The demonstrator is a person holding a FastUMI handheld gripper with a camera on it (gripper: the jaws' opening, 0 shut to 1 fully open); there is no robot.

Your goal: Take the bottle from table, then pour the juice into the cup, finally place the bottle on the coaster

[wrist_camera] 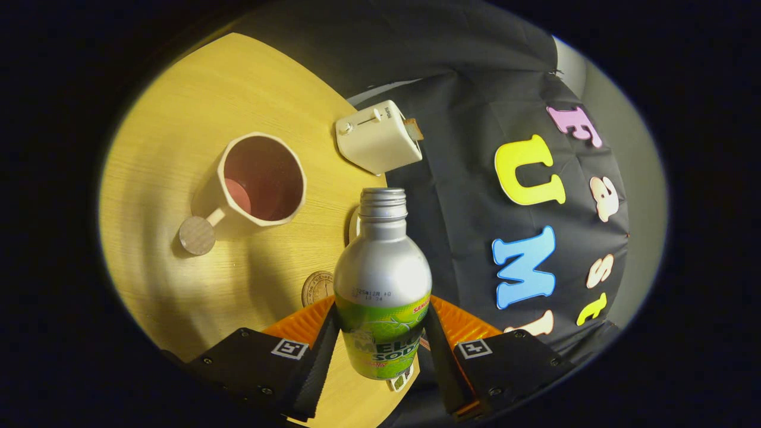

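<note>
Bottle [382, 279] in my gripper [380, 351], both fingers pressed against its lower body on the label band, one each side; hold looks square. Cap is off, threaded neck open and pointing away from me. The whole scene is rolled over in this view, so I judge I have the bottle lifted clear of the table [178, 119] and am carrying or beginning to tip it; I cannot tell for certain whether its base is free of the wood. So: pick-up done, as far as I can judge. Pour not done — the cup [261, 181] stands well apart from the bottle mouth, off to one side, its dark interior showing a pale patch at the bottom that I can't call juice or bare glaze. Cup handle [199, 233] points toward me, round end facing the lens. Coaster: an orange ribbed disc [309, 324] lies just behind the bottle, close above my fingers; I take that for the coaster, final placement still to come. Other items: a small round tan disc [317, 287] beside the bottle, a white toaster-like box [379, 137] at the table edge beyond the neck, near the path to the cup. Something pale curves behind the bottle shoulder, unidentified. Route to the cup looks open.
</note>
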